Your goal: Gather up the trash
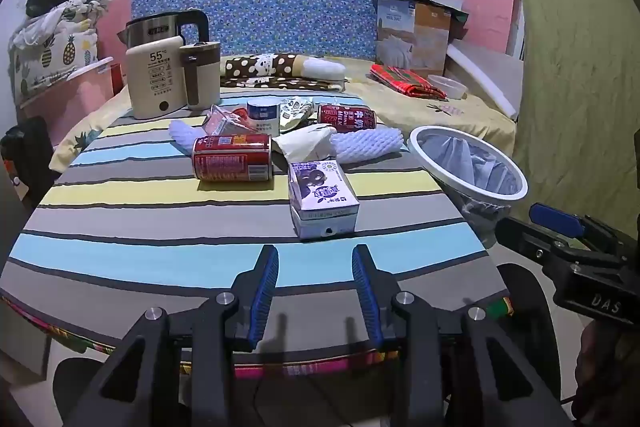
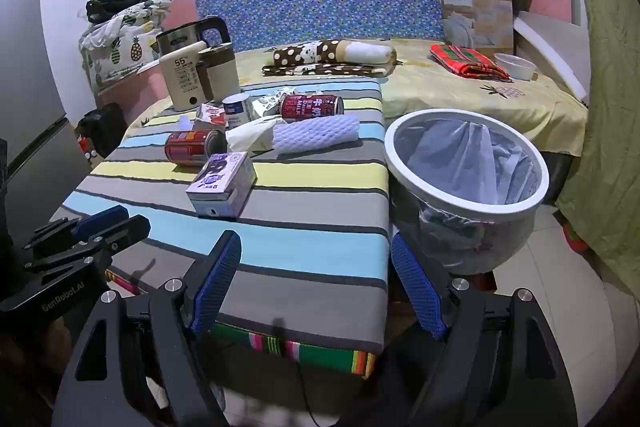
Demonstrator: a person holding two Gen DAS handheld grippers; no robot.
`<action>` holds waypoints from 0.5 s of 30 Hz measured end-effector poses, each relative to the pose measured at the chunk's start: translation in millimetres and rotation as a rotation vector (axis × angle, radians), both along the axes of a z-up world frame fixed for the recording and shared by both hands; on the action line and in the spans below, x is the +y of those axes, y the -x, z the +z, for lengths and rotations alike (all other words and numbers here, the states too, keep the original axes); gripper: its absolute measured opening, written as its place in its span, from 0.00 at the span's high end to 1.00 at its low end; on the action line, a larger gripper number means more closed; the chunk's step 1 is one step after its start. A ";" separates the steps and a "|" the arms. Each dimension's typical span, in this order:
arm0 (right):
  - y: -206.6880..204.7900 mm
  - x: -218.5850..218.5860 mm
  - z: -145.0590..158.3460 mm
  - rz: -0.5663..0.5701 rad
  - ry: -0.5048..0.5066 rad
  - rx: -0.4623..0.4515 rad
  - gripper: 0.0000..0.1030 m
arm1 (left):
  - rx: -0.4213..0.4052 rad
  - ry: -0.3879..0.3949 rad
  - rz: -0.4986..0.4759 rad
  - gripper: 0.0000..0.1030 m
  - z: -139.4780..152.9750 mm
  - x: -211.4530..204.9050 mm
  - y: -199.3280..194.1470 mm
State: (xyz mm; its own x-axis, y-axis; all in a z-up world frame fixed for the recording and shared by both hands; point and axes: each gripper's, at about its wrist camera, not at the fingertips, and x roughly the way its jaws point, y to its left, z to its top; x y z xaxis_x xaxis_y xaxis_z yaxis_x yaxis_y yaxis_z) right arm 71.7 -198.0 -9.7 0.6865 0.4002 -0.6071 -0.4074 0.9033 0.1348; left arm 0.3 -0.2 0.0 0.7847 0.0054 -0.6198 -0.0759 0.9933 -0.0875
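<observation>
Trash lies on the striped table: a purple milk carton nearest me, a red can on its side, a second red can, a white foam net, crumpled paper and a small white tub. My left gripper is open and empty, just short of the carton. My right gripper is wide open and empty over the table's right front corner, beside the white bin with its plastic liner. The carton lies ahead-left of it.
A cream kettle and a brown-lidded mug stand at the table's back left. Behind is a bed with a yellow sheet, folded blankets and a cardboard box. A green curtain hangs at the right.
</observation>
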 end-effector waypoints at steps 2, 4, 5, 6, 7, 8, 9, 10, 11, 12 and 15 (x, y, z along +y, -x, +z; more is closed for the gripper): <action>-0.7 0.1 -0.3 0.001 0.003 0.009 0.24 | 0.002 0.000 0.000 0.63 -0.2 -0.2 -0.8; -0.1 0.2 -0.1 -0.001 0.007 0.001 0.24 | 0.006 -0.003 0.004 0.63 -0.4 -0.6 -2.2; -0.2 0.2 0.0 -0.001 0.006 0.001 0.24 | 0.006 -0.003 0.004 0.63 -0.4 -0.9 -3.0; -0.1 0.2 0.0 0.000 0.005 0.001 0.24 | 0.007 0.000 0.002 0.63 -0.4 -1.0 -4.0; -0.1 0.3 0.0 0.000 0.006 0.000 0.24 | 0.008 0.001 0.002 0.63 -0.4 -1.1 -5.1; -0.2 0.3 -0.1 0.000 0.007 -0.001 0.24 | 0.008 0.001 0.003 0.63 -0.3 -1.3 -6.3; -0.2 0.2 0.0 0.000 0.005 -0.001 0.24 | 0.001 0.003 -0.004 0.63 -1.5 -4.3 0.7; -0.4 0.1 -0.1 0.000 0.004 0.001 0.24 | 0.000 0.004 -0.004 0.63 -1.7 -4.7 0.4; -0.5 -0.1 -0.1 0.000 0.003 0.003 0.24 | -0.001 0.006 -0.005 0.63 -1.8 -5.0 0.2; -0.4 -0.3 0.0 0.001 0.002 0.003 0.24 | -0.001 0.007 -0.005 0.63 -2.0 -5.2 -0.1; -1.0 -0.1 -0.1 0.001 0.005 0.004 0.24 | -0.002 0.007 -0.007 0.63 0.4 -4.1 1.4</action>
